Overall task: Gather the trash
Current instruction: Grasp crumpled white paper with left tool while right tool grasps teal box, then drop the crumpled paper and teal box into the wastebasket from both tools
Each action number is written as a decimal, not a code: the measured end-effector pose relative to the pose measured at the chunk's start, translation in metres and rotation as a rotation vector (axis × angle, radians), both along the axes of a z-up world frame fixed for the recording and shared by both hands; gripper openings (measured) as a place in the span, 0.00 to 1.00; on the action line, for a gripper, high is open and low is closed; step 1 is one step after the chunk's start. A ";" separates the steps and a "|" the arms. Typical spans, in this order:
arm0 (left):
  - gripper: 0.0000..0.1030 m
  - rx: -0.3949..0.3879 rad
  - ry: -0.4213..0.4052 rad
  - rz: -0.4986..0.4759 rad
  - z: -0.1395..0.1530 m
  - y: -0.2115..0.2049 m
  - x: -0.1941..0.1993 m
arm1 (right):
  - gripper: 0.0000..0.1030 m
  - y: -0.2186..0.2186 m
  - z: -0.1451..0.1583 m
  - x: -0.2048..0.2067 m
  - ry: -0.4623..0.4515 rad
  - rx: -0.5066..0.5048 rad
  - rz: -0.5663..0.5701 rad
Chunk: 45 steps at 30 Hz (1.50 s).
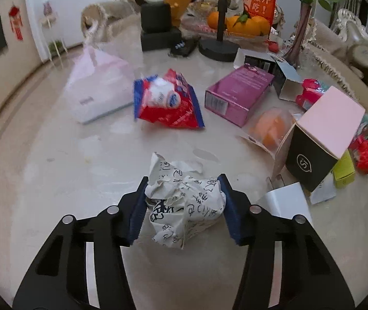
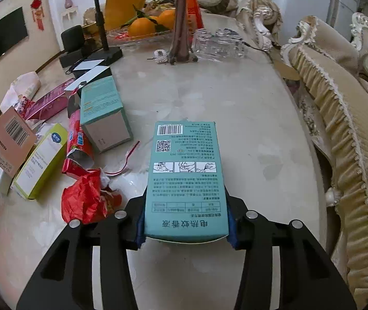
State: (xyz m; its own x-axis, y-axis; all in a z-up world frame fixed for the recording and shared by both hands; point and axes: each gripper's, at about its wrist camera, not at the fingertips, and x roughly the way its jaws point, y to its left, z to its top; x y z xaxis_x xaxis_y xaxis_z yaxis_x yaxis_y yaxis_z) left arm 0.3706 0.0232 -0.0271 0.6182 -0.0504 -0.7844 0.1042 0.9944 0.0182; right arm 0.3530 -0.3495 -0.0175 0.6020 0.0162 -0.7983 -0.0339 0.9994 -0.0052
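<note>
On the pale marble table (image 1: pixel 54 180), close in front of the left wrist camera: one crumpled ball of white paper (image 1: pixel 184 204) printed with black characters, clamped between the blue pads of the left hand-held gripper (image 1: pixel 184 201), both pads pressing its sides.

Beyond it on the same table, left wrist view:
- red and blue snack bag (image 1: pixel 168 100), lying flat, centre;
- pale tissue pack (image 1: pixel 98 90), just left of the snack bag;
- open magenta carton (image 1: pixel 238 93), right of the snack bag;
- clear packet with orange contents (image 1: pixel 271 126), near the magenta carton;
- pink and black box (image 1: pixel 321 139), tilted, at the right;
- plate of oranges (image 1: pixel 246 24) and a black stand base (image 1: pixel 218 49), far edge.

Right wrist view: one long teal box (image 2: pixel 186 178) with barcode, QR code and printed text on its upper face, gripped at its near end by the right hand-held gripper (image 2: pixel 186 222), pads tight against both long sides; whether its far end rests on the table cannot be told.

To the left of it:
- crumpled red wrapper (image 2: pixel 88 199), just beside the left finger;
- yellow-green carton (image 2: pixel 41 162), lying on its side;
- second teal carton (image 2: pixel 103 113), upright, further back.

A fringed beige sofa (image 2: pixel 344 134) borders the table on the right.
</note>
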 end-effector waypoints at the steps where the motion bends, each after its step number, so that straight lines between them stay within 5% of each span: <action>1: 0.50 -0.009 -0.007 -0.001 0.004 0.002 -0.003 | 0.43 -0.001 0.002 -0.002 -0.004 0.009 -0.006; 9: 0.50 -0.105 -0.136 -0.030 0.065 0.021 -0.064 | 0.43 -0.004 0.057 -0.050 -0.127 0.099 -0.026; 14: 0.50 -0.122 -0.211 -0.119 0.092 0.011 -0.139 | 0.43 0.021 0.094 -0.134 -0.240 0.171 0.048; 17: 0.50 -0.130 -0.215 -0.183 0.089 -0.001 -0.198 | 0.43 0.047 0.089 -0.189 -0.250 0.189 0.111; 21: 0.50 -0.156 -0.144 -0.267 0.057 -0.020 -0.282 | 0.43 0.088 0.062 -0.257 -0.199 0.202 0.208; 27: 0.50 -0.161 0.018 -0.303 -0.005 -0.033 -0.349 | 0.43 0.139 0.008 -0.336 -0.025 0.257 0.328; 35: 0.50 -0.138 0.249 -0.313 -0.089 -0.051 -0.357 | 0.43 0.146 -0.094 -0.338 0.254 0.161 0.236; 42: 0.51 -0.107 0.368 -0.357 -0.131 -0.071 -0.347 | 0.44 0.155 -0.125 -0.319 0.313 0.115 0.218; 45: 0.74 -0.061 0.363 -0.344 -0.137 -0.077 -0.345 | 0.53 0.159 -0.132 -0.331 0.326 0.116 0.230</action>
State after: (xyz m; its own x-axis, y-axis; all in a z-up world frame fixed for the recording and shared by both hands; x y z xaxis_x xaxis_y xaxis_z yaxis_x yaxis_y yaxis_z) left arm 0.0258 -0.0536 -0.1644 0.2461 -0.2558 -0.9349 0.4150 0.8995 -0.1369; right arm 0.0215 -0.1906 -0.1497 0.2885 0.2220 -0.9314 -0.2372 0.9590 0.1552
